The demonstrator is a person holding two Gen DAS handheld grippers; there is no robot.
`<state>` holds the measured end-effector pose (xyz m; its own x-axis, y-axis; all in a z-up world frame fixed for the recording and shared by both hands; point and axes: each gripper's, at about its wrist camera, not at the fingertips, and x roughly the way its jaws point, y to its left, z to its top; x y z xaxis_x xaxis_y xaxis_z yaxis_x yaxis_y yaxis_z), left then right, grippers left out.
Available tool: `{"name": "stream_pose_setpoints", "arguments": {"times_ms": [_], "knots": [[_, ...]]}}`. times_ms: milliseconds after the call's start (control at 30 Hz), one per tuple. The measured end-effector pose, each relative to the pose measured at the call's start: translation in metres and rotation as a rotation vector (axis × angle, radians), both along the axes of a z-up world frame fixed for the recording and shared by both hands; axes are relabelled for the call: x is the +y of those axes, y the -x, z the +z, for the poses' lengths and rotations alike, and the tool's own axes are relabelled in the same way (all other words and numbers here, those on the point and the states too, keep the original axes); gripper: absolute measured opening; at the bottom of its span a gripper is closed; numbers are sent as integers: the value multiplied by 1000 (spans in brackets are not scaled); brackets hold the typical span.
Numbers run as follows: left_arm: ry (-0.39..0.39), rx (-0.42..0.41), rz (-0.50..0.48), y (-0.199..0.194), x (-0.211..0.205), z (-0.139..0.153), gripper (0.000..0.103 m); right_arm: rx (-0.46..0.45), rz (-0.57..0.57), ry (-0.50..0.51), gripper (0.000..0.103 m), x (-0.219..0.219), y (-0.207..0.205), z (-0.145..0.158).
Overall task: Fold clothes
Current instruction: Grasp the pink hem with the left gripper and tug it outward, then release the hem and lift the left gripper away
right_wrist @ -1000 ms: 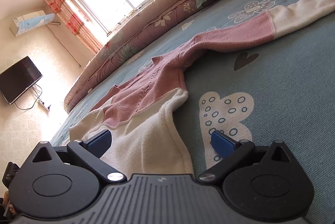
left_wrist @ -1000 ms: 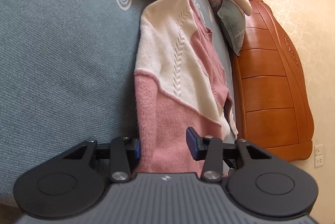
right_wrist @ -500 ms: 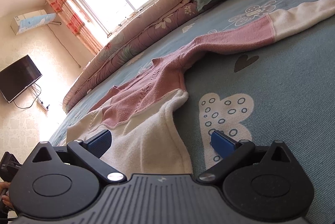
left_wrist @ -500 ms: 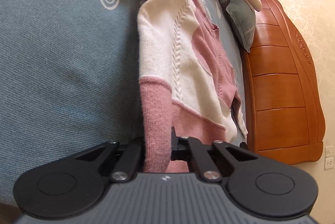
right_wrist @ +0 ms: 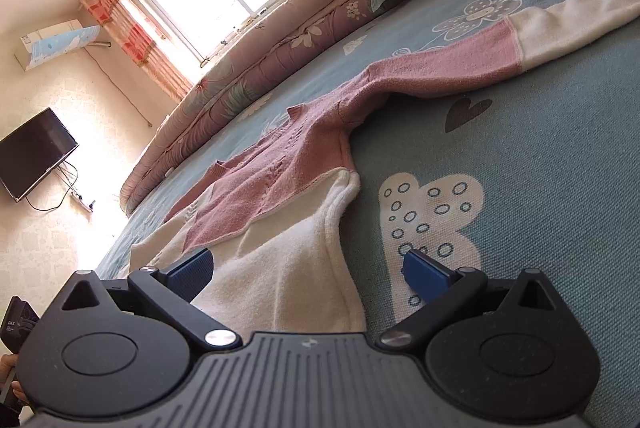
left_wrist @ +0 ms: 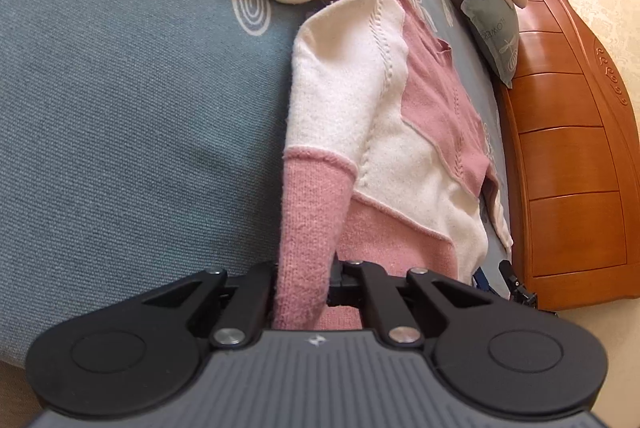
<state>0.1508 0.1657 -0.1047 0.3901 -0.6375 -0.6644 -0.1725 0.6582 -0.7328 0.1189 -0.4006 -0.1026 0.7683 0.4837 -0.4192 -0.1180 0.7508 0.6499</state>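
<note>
The left gripper (left_wrist: 303, 282) had closed on the pink hem corner of the sweater (left_wrist: 384, 132); one second earlier its jaws stood open on either side of that corner, and half a second earlier they were already clamped on it. The knit fabric was bunched between the jaws. The sweater lay spread on the blue bed cover (left_wrist: 120, 108), one sleeve (right_wrist: 460, 56) stretched out toward the headboard (left_wrist: 568, 148). The right gripper (right_wrist: 308, 270) was unchanged: jaws wide apart, low over the white hem section at the other corner, gripping nothing. With one corner secured, the fold likely required the right gripper to close on its corner before both lifted the hem.
</note>
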Motion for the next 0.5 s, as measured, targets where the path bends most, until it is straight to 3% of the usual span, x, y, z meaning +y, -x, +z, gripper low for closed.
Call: {"name": "stream_pose_setpoints", "arguments": {"times_ms": [200,267,333,400,500], "knots": [[-34,-9,5,10,7,-2,10,134,120,-142,103,-1,2,5],[-113,-37,-27,13,4,9,13,172,147,-132,103,2,9,7],[-242,-73,-65,17,-2,25,22,196,158,-115,103,4,19,12],[-406,-121,-107,24,-11,44,38,209,146,-92,103,5,29,20],[-653,-247,-177,38,-29,75,42,188,122,29,103,9,45,40]]}}
